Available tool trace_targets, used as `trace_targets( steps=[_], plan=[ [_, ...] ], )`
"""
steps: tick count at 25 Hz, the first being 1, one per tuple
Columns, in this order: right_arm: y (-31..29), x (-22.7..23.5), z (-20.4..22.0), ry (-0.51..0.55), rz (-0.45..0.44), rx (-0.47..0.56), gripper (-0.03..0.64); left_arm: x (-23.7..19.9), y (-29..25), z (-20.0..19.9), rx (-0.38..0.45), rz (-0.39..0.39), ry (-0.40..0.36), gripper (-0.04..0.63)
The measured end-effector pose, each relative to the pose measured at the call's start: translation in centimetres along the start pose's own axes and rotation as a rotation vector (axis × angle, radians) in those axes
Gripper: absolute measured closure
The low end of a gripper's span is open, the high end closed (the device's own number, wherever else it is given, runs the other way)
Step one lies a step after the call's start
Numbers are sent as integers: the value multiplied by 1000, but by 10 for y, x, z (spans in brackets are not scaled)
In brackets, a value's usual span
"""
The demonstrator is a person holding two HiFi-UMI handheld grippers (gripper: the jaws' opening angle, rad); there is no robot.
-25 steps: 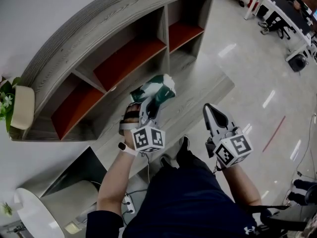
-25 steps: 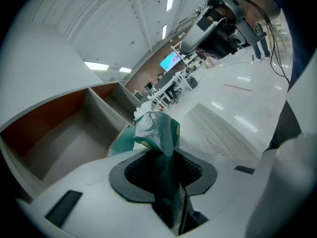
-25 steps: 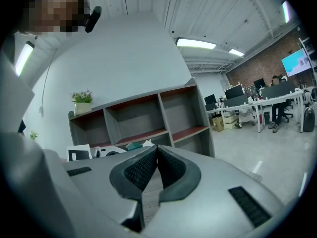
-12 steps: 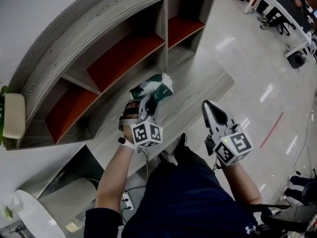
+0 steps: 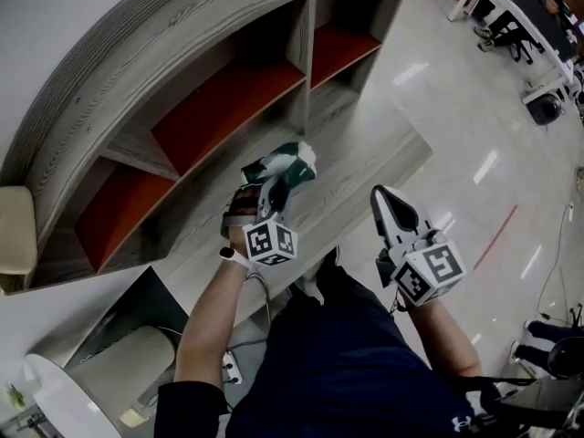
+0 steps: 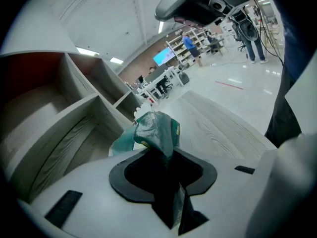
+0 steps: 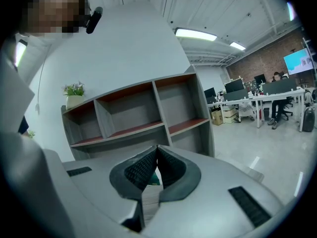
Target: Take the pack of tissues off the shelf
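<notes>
L hand-held gripper (image 5: 275, 188) is clamped on the pack of tissues (image 5: 285, 164) — green/white wrapper pinched betw. the pads, most of the pack sticking out past the tips. Pack is outside the shelf (image 5: 137, 53) compartments, held over the low grey wood step (image 5: 365, 158) in front of it. R hand-held gripper (image 5: 383, 199) — jaws closed tip to tip, nothing in them, well apart to the right, over the shiny floor (image 5: 474, 135).
</notes>
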State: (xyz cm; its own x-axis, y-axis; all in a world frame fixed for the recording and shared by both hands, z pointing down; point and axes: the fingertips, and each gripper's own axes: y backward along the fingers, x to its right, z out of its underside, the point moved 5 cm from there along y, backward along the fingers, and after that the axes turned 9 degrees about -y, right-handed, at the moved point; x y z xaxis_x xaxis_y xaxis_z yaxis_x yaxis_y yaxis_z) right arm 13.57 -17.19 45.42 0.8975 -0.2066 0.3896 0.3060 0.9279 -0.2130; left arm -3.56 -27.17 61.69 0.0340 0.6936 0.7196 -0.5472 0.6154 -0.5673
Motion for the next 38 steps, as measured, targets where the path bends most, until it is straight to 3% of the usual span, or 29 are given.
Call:
trace_targets(
  steps=[14, 38],
  plan=[
    [-12, 14, 5, -16, 24, -30, 604, 32, -45, 15, -17, 100, 25, 472],
    [-17, 32, 11, -37, 34, -60, 604, 92, -83, 38, -130, 311, 75, 448]
  ],
)
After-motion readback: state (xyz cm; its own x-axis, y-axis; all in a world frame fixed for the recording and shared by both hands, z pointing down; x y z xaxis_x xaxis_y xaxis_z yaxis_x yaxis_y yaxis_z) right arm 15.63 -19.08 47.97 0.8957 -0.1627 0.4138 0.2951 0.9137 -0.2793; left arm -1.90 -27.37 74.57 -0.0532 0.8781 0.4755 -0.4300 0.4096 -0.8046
